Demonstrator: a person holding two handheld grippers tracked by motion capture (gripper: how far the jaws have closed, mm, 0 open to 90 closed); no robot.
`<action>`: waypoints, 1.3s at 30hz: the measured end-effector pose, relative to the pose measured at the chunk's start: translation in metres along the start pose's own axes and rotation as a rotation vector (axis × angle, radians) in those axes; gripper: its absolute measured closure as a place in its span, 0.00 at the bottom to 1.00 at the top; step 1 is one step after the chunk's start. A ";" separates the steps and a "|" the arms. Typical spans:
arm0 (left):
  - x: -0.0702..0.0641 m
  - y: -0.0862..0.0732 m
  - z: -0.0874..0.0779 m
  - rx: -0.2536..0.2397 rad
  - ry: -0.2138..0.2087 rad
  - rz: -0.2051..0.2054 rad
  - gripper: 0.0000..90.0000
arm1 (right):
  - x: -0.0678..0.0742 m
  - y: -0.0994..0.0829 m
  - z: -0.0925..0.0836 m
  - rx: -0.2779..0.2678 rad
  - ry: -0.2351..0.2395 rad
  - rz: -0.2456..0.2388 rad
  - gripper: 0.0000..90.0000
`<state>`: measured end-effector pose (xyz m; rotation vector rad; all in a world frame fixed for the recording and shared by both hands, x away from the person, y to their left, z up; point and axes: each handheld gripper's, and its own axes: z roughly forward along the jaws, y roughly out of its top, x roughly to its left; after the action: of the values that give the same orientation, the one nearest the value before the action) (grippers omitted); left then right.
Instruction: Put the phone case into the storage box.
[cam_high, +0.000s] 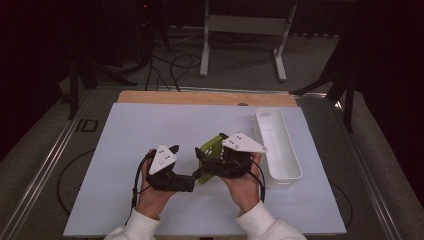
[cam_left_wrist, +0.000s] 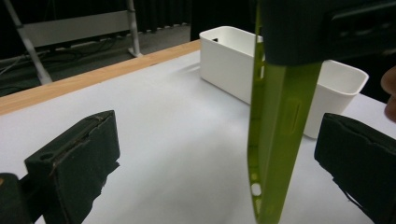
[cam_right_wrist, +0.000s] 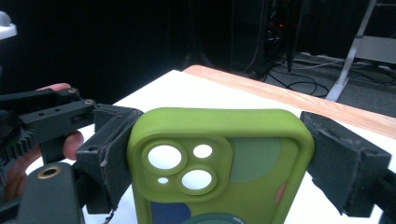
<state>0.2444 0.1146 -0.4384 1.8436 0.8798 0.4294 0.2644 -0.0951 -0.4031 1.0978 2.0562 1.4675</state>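
The phone case (cam_right_wrist: 219, 163), green with camera cut-outs, stands upright between the jaws of the right gripper (cam_right_wrist: 219, 158), which press against its two long edges and hold it above the white table (cam_high: 150, 130), near the person's side and just left of the white bin (cam_high: 280, 145); in the left gripper view the same case (cam_left_wrist: 275, 140) shows edge-on, hanging between that gripper's own jaws, which stand wide open with a clear gap on each side and hold nothing; the left gripper (cam_high: 192, 172) sits just beside the right one in the high view, its tips reaching under the case; the step in hand looks like a handover or a two-handed hold, and to do it well the left gripper should centre the thin edge between its pads, close squarely on the flat faces rather than on the soft rim, and grip firmly before the right one lets go, since a flexible case may bow or slip if pinched off-centre; the bin lies beyond, long and open-topped, seemingly empty, though its floor is partly hidden by its near wall; the lower part of the case is cut off in both gripper views, and the darkness beyond the table's wooden edge (cam_high: 200, 96) hides most of the room.
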 end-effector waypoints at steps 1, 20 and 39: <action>0.001 -0.001 -0.001 -0.002 0.002 -0.004 0.01 | 0.000 0.000 0.000 0.000 0.000 0.000 0.18; 0.024 -0.016 -0.025 -0.038 0.042 -0.017 0.01 | -0.014 0.005 -0.007 -0.012 -0.030 0.017 0.18; 0.045 -0.033 -0.048 -0.048 0.100 -0.030 0.01 | -0.021 0.010 -0.009 -0.017 -0.052 0.024 0.18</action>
<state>0.2313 0.1857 -0.4517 1.7749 0.9562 0.5231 0.2749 -0.1153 -0.3935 1.1453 1.9988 1.4490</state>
